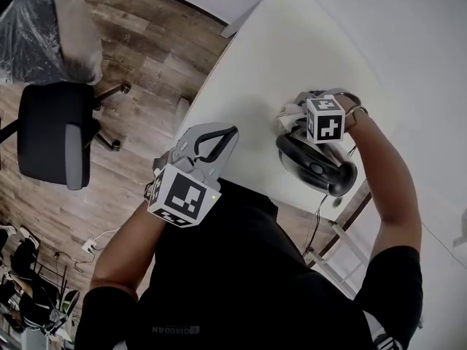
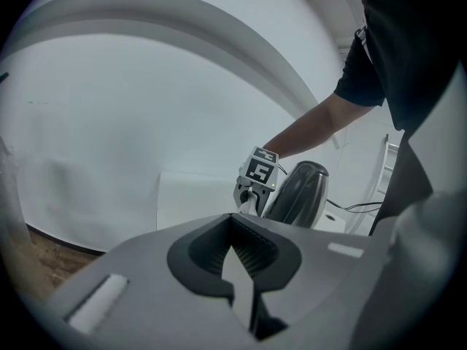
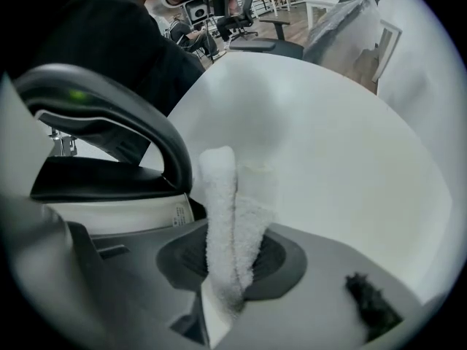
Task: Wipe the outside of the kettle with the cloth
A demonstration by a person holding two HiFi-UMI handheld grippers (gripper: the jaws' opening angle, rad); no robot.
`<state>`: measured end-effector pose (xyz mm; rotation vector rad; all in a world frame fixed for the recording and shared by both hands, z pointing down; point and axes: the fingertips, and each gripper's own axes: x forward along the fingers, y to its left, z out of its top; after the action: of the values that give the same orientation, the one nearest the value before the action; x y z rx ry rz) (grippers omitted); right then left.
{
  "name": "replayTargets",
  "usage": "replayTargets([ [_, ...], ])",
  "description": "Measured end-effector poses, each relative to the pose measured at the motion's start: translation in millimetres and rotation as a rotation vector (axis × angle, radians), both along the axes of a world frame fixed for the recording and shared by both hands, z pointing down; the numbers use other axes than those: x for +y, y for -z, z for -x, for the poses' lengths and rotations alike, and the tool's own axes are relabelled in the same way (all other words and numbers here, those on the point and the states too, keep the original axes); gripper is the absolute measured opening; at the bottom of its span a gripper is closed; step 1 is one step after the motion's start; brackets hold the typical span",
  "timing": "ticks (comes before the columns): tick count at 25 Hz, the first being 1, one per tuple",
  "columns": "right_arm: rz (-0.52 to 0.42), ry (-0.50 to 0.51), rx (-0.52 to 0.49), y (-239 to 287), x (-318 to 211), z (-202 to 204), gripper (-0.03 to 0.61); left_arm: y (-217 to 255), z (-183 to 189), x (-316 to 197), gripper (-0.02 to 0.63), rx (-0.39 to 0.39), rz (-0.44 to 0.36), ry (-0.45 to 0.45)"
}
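Item: dark electric kettle (image 1: 317, 162), standing near the edge of a round white table (image 1: 292, 42), close to the person's right side, handle uppermost in the head view. Implement: white terry cloth (image 3: 226, 217), folded into an upright strip. Right gripper (image 3: 222, 268): jaws clamped on the lower end of the cloth, the free end sticking up just beside the kettle's handle; whether cloth and kettle touch cannot be told. Left gripper (image 2: 244, 268): jaws together with nothing between them, held over the near table edge, well apart from the kettle and not steadying it. Progress, as judged: cloth picked up and brought to the kettle; the body shows no mark of what has been wiped, so the wiping around its outside appears largely left to do.
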<state>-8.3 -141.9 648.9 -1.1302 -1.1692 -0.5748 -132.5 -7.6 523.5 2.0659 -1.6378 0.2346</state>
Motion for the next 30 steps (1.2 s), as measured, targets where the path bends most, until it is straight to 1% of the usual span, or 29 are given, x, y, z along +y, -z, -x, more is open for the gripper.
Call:
replayTargets([
  [3, -0.013, 0.003, -0.010, -2.4, 2.3, -0.1, 0.092, -2.7, 5.2, 9.7, 0.008, 0.006, 0.021, -0.017],
  [7, -0.035, 0.005, -0.035, -2.1, 1.5, 1.8, 0.092, 4.2, 5.9, 18.0, 0.008, -0.032, 0.015, -0.017],
  [9, -0.043, -0.041, -0.065, 5.0, 1.0, 2.0, 0.092, 14.1, 0.5, 24.6, 0.008, -0.051, 0.009, -0.007],
  [10, -0.044, -0.092, -0.094, 14.0, -1.3, 4.2, 0.092, 19.9, -3.6, 28.1, 0.008, -0.060, 0.005, -0.003],
  [11, -0.042, -0.156, -0.138, 27.2, -5.5, 8.7, 0.092, 26.1, -8.0, 31.0, 0.008, -0.071, -0.001, 0.000],
  [13, -0.045, -0.296, -0.261, 63.8, -18.8, 18.0, 0.092, 40.4, -15.3, 33.7, 0.008, -0.099, -0.022, 0.006],
  [15, -0.067, -0.468, -0.419, 114.3, -38.1, 16.2, 0.092, 51.0, -18.6, 36.4, 0.008, -0.118, -0.033, 0.039],
  [17, -0.127, -0.670, -0.610, 169.4, -60.0, -3.1, 0.092, 56.3, -16.8, 39.8, 0.008, -0.138, -0.025, 0.105],
  [18, -0.174, -0.792, -0.721, 194.0, -71.0, -19.9, 0.092, 59.2, -14.8, 40.1, 0.008, -0.150, -0.021, 0.138],
  [19, -0.216, -0.941, -0.834, 214.8, -79.8, -41.9, 0.092, 63.9, -14.8, 39.6, 0.008, -0.158, -0.024, 0.164],
  [20, -0.233, -1.116, -0.930, 230.1, -83.9, -69.8, 0.092, 70.9, -19.4, 39.2, 0.008, -0.157, -0.035, 0.181],
  [21, -0.218, -1.304, -0.997, 239.3, -82.0, -102.0, 0.094, 79.1, -29.4, 39.9, 0.008, -0.154, -0.052, 0.186],
  [22, -0.179, -1.477, -1.032, 243.8, -75.3, -133.4, 0.093, 87.2, -42.5, 41.1, 0.008, -0.157, -0.069, 0.177],
  [23, -0.128, -1.613, -1.046, 245.5, -66.2, -158.6, 0.094, 94.1, -55.3, 42.2, 0.008, -0.171, -0.082, 0.155],
  [24, -0.074, -1.710, -1.052, 246.3, -57.0, -176.0, 0.094, 99.6, -65.8, 42.8, 0.008, -0.193, -0.093, 0.125],
  [25, -0.026, -1.774, -1.057, 248.3, -49.2, -186.6, 0.094, 103.9, -73.7, 42.6, 0.008, -0.218, -0.102, 0.094],
  [27, 0.031, -1.837, -1.072, 257.0, -37.6, -194.3, 0.092, 108.4, -84.0, 40.5, 0.008, -0.251, -0.114, 0.043],
  [28, 0.032, -1.844, -1.073, 261.5, -31.8, -194.5, 0.094, 108.5, -87.7, 38.4, 0.008, -0.258, -0.117, 0.019],
  [29, 0.010, -1.835, -1.063, 263.9, -25.7, -193.4, 0.094, 108.5, -90.8, 34.7, 0.008, -0.265, -0.122, -0.010],
  [30, -0.031, -1.814, -1.043, 264.1, -21.0, -191.1, 0.094, 110.2, -92.8, 29.2, 0.008, -0.276, -0.133, -0.044],
])
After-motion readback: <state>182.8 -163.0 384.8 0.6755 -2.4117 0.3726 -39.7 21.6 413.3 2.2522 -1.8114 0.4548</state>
